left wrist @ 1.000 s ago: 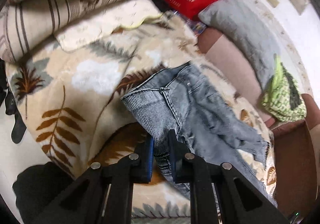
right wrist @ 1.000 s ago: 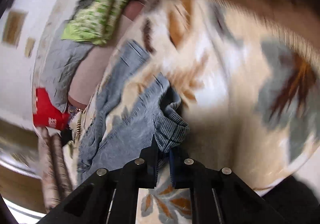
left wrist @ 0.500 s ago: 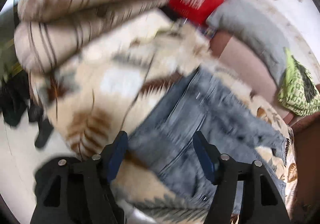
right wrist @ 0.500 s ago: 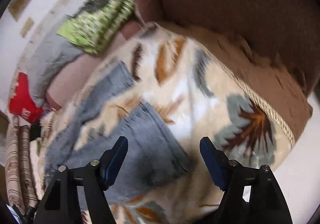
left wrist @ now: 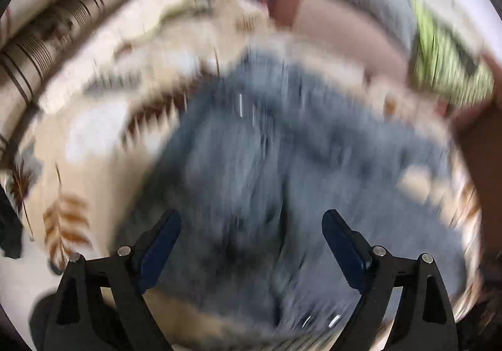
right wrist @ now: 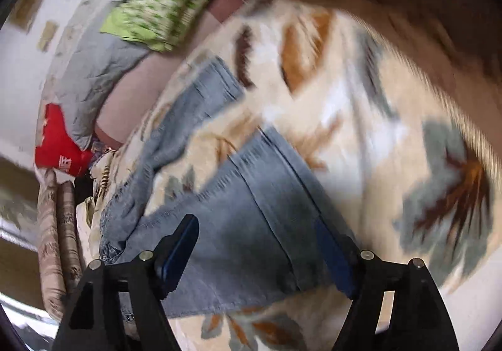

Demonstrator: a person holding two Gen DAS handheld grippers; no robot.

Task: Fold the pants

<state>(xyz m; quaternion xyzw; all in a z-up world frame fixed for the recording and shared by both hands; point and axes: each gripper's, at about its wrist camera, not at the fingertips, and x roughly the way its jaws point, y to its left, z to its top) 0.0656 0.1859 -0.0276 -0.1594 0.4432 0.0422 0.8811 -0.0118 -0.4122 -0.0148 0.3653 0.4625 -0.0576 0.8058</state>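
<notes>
Though blurred, jeans [left wrist: 251,181] flat, tools [left wrist: 251,241] [right wrist: 257,253] apparently spread

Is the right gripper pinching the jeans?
No, the right gripper is wide open above the jeans, which lie loose on the leaf-print blanket.

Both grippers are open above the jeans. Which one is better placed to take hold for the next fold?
Probably right: the right gripper frames the jeans' edge clearly. The left gripper hovers over mid-fabric, badly blurred.

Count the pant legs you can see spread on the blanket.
2: one leg lies between the right tool fingers; the other leg stretches away toward the cushions.
</notes>
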